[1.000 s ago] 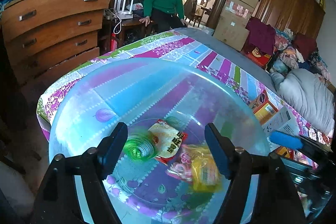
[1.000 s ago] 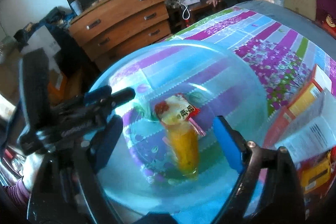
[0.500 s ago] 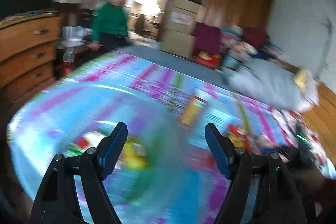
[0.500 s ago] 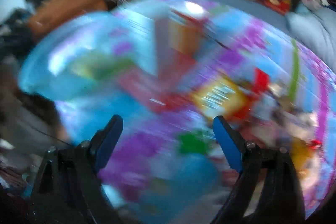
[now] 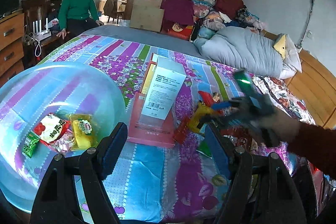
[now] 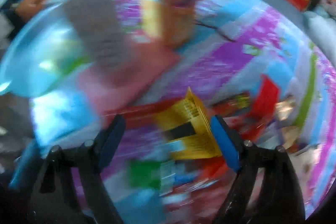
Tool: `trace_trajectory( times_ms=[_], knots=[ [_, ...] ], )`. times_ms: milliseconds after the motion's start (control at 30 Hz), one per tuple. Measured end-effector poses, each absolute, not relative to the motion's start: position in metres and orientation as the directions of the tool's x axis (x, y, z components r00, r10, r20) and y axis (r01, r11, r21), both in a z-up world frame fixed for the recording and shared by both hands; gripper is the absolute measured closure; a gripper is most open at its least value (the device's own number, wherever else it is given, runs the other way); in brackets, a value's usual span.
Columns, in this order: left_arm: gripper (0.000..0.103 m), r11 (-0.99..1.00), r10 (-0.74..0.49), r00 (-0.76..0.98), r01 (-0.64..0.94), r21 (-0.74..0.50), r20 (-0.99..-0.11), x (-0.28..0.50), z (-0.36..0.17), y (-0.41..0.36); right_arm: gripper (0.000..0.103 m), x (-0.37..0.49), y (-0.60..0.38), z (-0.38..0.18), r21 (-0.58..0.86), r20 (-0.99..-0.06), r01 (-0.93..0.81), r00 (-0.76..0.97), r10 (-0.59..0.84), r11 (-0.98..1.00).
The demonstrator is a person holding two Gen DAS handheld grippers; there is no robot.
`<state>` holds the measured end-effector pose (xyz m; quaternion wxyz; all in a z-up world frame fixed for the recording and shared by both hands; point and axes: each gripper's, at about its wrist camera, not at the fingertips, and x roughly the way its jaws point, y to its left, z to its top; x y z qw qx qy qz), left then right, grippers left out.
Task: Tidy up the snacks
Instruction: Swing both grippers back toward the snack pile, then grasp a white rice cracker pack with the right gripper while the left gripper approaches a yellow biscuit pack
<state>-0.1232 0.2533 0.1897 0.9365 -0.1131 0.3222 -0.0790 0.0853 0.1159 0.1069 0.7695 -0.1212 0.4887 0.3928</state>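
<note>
Beside the basin (image 5: 63,77), white box (image 5: 163,87) shows barcode; left fingers (image 5: 113,146) apart, right fingers (image 6: 224,144) closing.

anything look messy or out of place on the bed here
Yes. Loose snack packets lie scattered on the striped bedsheet rather than in the blue basin, which holds only a few. A white carton leans tilted on a pink box.

Both wrist views downward over bedspread (image 5: 147,171)

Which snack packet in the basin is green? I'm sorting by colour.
The small green packet, leftmost in the blue basin; beside it lie a red-and-white packet and a yellow one.
</note>
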Motion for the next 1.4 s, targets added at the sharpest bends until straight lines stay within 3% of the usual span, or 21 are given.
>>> trace_trajectory(
  times_ms=[67, 233, 533, 933, 1033, 1200, 1233, 1267, 1300, 1400],
  knots=[
    [0.026, 0.958, -0.227, 0.772, 0.069, -0.277, -0.593, -0.122, 0.185, 0.256, 0.024, 0.051, 0.115, 0.120, 0.302, -0.812, -0.740, 0.131, 0.569, 0.601],
    [0.026, 0.950, -0.239, 0.768, 0.060, -0.305, -0.594, -0.130, 0.179, 0.258, 0.022, 0.021, 0.084, 0.128, 0.376, -0.769, -0.622, 0.204, 0.606, 0.687],
    [0.026, 0.940, -0.236, 0.772, 0.028, -0.340, -0.591, -0.131, 0.175, 0.265, 0.020, 0.035, 0.079, 0.061, 0.520, -0.804, -0.121, 0.266, 0.532, 0.846],
    [0.026, 0.930, -0.230, 0.766, -0.008, -0.368, -0.600, -0.129, 0.161, 0.279, 0.023, 0.067, 0.132, 0.030, 0.191, -0.900, -0.200, 0.356, 0.253, 0.961],
    [0.025, 0.935, -0.226, 0.765, -0.002, -0.354, -0.603, -0.127, 0.161, 0.277, 0.028, 0.062, 0.121, 0.027, 0.226, -0.880, -0.215, 0.374, 0.294, 0.950],
    [0.025, 0.938, -0.230, 0.764, 0.010, -0.346, -0.603, -0.125, 0.162, 0.271, 0.048, 0.033, 0.096, 0.051, 0.344, -0.799, -0.284, 0.412, 0.437, 0.895],
    [0.025, 0.940, -0.229, 0.764, 0.014, -0.340, -0.603, -0.125, 0.163, 0.268, 0.058, 0.024, 0.095, 0.055, 0.349, -0.793, -0.306, 0.407, 0.452, 0.886],
    [0.025, 0.941, -0.231, 0.763, 0.018, -0.337, -0.604, -0.125, 0.163, 0.266, 0.084, 0.014, 0.095, 0.057, 0.359, -0.790, -0.331, 0.390, 0.473, 0.873],
    [0.025, 0.942, -0.236, 0.761, 0.026, -0.335, -0.604, -0.124, 0.163, 0.262, 0.089, 0.005, 0.097, 0.058, 0.362, -0.788, -0.356, 0.378, 0.487, 0.862],
    [0.025, 0.944, -0.256, 0.750, 0.058, -0.326, -0.610, -0.121, 0.163, 0.246, 0.088, -0.018, 0.104, 0.052, 0.311, -0.811, -0.413, 0.355, 0.466, 0.856]
  ],
)
